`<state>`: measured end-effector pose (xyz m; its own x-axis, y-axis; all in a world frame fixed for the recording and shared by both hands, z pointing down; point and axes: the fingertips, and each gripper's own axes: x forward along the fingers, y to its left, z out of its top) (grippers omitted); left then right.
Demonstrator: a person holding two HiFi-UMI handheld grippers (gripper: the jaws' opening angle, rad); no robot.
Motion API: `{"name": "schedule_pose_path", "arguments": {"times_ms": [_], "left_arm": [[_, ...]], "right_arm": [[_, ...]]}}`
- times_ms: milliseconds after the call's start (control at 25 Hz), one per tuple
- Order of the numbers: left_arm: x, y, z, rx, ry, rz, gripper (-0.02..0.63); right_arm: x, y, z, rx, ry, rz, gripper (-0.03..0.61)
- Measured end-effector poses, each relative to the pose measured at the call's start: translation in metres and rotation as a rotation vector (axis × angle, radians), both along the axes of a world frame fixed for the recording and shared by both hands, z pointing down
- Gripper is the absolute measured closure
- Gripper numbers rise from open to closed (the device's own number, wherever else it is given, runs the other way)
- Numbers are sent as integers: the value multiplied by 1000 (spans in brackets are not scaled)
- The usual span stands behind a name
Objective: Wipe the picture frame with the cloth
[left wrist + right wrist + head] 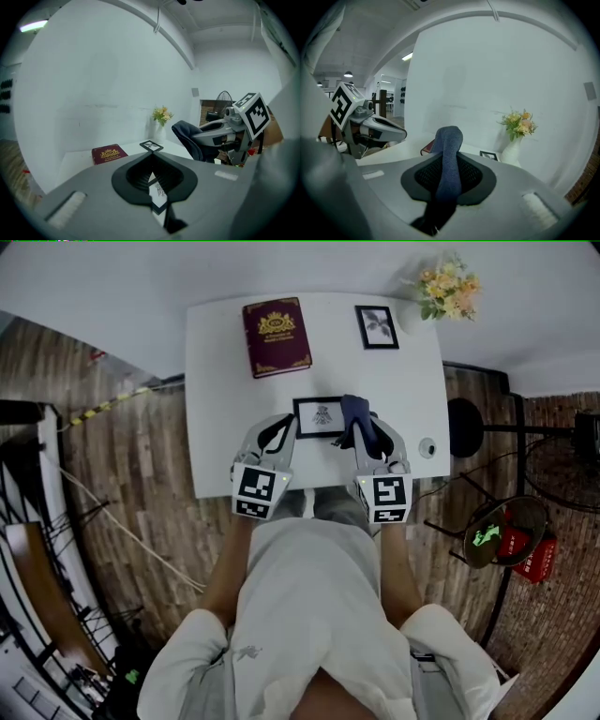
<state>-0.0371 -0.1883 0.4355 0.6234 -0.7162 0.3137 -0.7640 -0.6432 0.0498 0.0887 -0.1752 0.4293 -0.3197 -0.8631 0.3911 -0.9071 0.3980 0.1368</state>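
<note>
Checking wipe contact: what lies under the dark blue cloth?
The cloth in the right gripper covers the right end of the picture frame, hiding that edge; its print shows.

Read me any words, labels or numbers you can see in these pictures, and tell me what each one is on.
No text here can be read.
Maroon hardcover book: gold crest and lettering, too small to read.
Red object at the right of the head view: white print, too blurred to read.
Black-and-white marker cubes: square patterns only, no words.

table (216, 381) | white | book (277, 336); small frame (377, 326) (far edge); flowers (448, 289)
</note>
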Motion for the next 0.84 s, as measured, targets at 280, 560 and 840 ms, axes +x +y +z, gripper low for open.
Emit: {"name": "schedule_pose_path", "arguments": {"times_ms": [280, 560, 840], "left_arm": [[1, 2, -7, 17, 13, 15, 594], [2, 4, -9, 22, 16, 20, 594], [2, 3, -12, 31, 21, 11, 594]], "right_arm": [[-3, 5, -11, 19, 7, 2, 511], [-5, 5, -14, 22, 10, -1, 511], [-4, 2, -14, 24, 16, -5, 511]]}}
